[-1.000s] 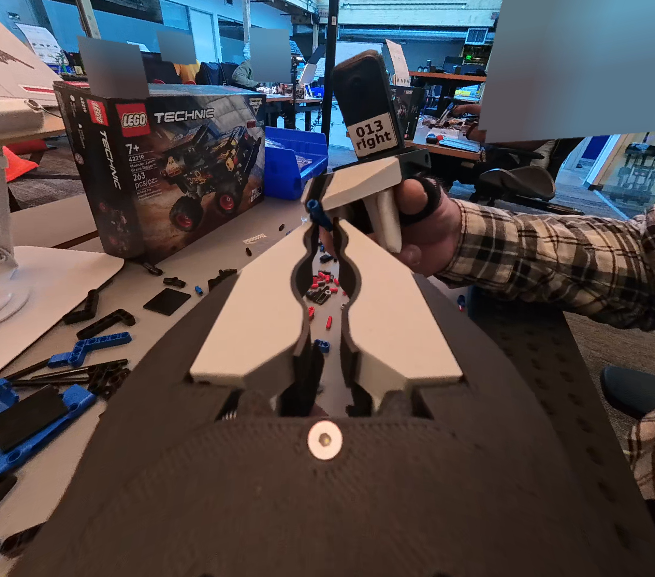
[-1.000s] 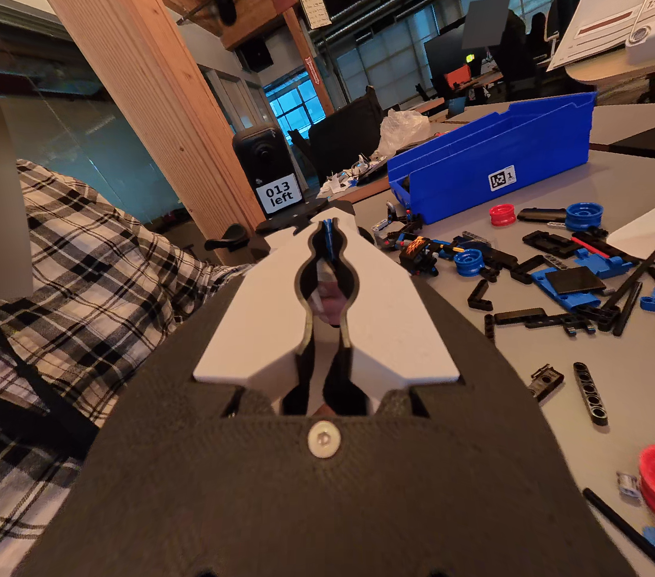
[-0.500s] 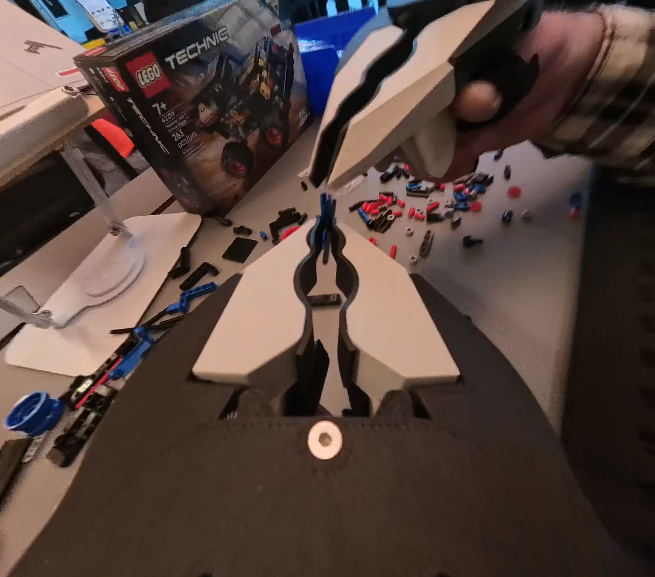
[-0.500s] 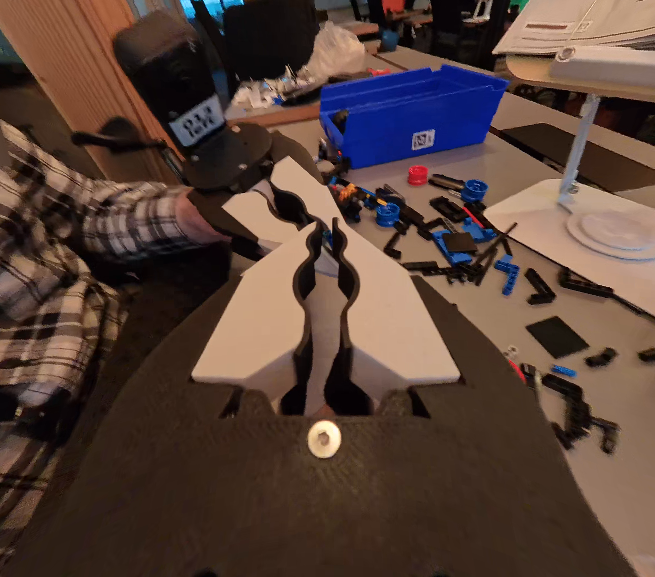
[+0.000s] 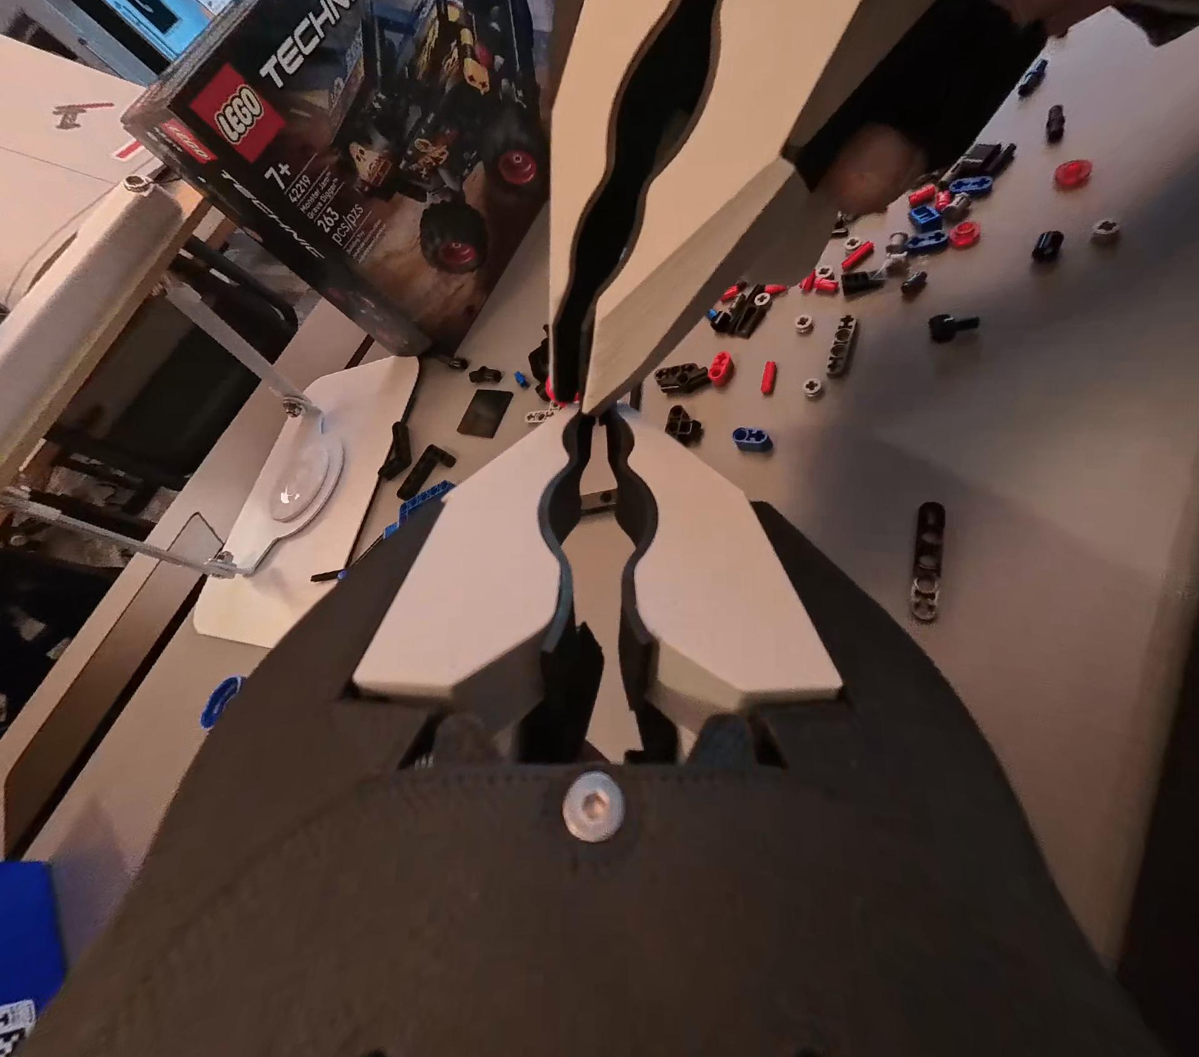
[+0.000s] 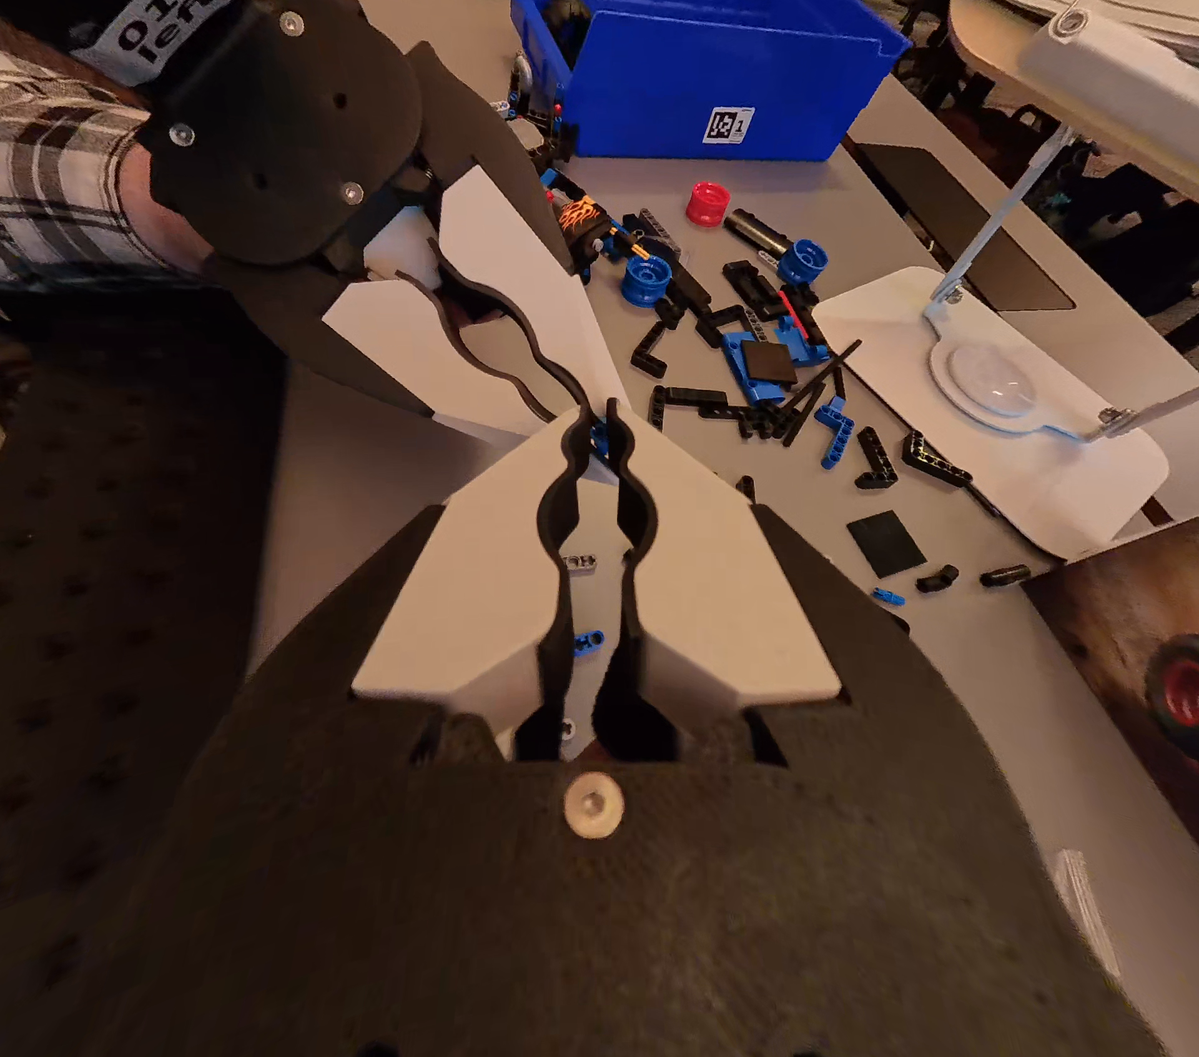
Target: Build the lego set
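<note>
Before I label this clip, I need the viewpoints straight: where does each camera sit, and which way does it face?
Left wrist view: sits on the left hand-held gripper, facing down over the table toward the set's box; the right hand-held gripper meets it tip to tip, a person's fingers behind it.
Right wrist view: sits on the right hand-held gripper, facing the blue bin; the left hand-held gripper and a plaid sleeve show.
Shared: both grippers, the loose pieces, the white stand base.
</note>
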Motion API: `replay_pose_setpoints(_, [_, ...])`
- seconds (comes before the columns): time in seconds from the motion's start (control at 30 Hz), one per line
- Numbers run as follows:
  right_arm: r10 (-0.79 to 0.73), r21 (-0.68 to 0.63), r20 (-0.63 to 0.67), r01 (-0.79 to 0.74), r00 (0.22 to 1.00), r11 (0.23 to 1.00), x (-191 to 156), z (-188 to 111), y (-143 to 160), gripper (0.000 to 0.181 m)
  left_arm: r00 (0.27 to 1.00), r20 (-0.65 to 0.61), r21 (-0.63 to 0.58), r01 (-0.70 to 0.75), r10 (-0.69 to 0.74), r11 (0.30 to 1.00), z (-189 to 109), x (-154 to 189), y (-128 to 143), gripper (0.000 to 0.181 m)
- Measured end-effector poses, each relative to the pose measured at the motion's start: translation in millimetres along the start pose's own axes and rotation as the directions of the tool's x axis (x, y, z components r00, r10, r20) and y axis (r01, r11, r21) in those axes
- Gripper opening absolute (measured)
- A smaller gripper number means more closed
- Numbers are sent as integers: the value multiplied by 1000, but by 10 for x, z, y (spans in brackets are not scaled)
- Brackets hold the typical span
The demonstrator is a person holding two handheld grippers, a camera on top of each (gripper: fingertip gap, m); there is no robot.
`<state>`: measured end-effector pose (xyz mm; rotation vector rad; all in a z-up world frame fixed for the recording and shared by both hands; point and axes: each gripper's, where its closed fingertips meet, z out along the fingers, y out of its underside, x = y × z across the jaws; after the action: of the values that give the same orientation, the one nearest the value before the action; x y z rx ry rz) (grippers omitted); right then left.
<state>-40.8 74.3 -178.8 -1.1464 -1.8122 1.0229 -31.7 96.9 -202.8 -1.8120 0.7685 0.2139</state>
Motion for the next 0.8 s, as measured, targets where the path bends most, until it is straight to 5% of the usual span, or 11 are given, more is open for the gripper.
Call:
replay_pose_setpoints(0.6, [25, 7, 53, -26, 998, 1000, -20, -77, 64, 10, 998, -56, 12, 3, -2, 1000, -12, 92, -33, 1])
replay_pose_setpoints(0.8, [-1, -12, 72, 2, 997, 1000, -80, -65, 92, 0, 997, -69, -11, -26, 25, 1000, 10, 142, -2, 1])
